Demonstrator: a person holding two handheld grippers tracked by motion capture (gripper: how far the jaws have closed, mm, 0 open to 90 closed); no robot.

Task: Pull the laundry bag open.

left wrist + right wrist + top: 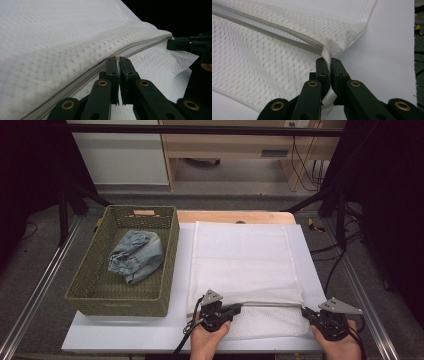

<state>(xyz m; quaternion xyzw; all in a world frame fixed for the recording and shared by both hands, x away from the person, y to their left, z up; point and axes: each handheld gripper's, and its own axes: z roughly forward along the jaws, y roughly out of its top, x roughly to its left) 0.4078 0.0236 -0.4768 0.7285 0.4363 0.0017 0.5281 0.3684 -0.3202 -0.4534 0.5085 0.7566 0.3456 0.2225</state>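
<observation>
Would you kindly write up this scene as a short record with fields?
Work surface: white board on a table
Main item: white mesh laundry bag, lying flat, grey zipper along its near edge
Left gripper: jaws shut on the bag at the zipper
Right gripper: jaws shut on the bag's corner by the zipper's end
Basket: green woven, left of the bag
Basket contents: crumpled denim garment
</observation>
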